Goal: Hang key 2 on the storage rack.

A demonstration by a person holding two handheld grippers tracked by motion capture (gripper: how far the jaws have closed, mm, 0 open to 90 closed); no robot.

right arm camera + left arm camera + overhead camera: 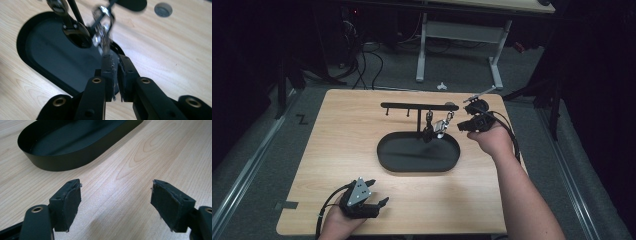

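Silvery keychain (102, 37) dangling from the rack (418, 106) is pinched by the right hand-held gripper (117, 65), likely mid-unhooking and next needing a lift clear, while the left hand-held gripper (116, 202) rests with jaws apart.

We saw bare wood across the near and left parts of the table (337, 150), open to any pass. The black oval tray (419, 152) filled the middle, and the hook rack (417, 106) with its hanging metal pieces (439, 125) barred the way above it.
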